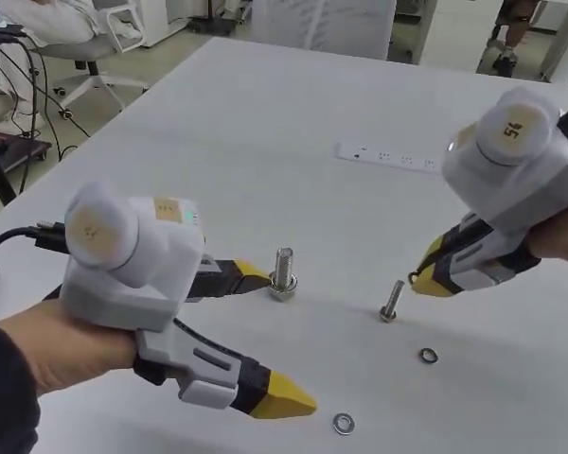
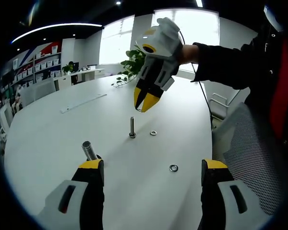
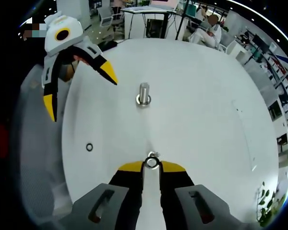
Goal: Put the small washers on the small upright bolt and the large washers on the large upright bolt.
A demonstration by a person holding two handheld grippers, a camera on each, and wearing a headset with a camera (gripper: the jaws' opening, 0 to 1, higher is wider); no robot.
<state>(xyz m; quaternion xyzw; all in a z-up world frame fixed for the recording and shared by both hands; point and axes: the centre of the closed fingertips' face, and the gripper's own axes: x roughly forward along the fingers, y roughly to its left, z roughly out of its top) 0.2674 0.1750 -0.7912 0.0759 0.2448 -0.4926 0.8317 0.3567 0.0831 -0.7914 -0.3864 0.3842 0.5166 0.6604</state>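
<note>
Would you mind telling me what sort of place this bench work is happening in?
Probably an open-plan office or lab: a big white table with a power strip, a swivel chair beside it, and a potted plant by a bright window.

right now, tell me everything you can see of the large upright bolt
The large bolt is silvery metal with a threaded shaft and a flat top. It stands upright on the white table. A wider ring sits at its base, either its head or a washer; I cannot tell which. The open left gripper has one yellow jaw tip close beside the base, apparently not touching it.
</note>
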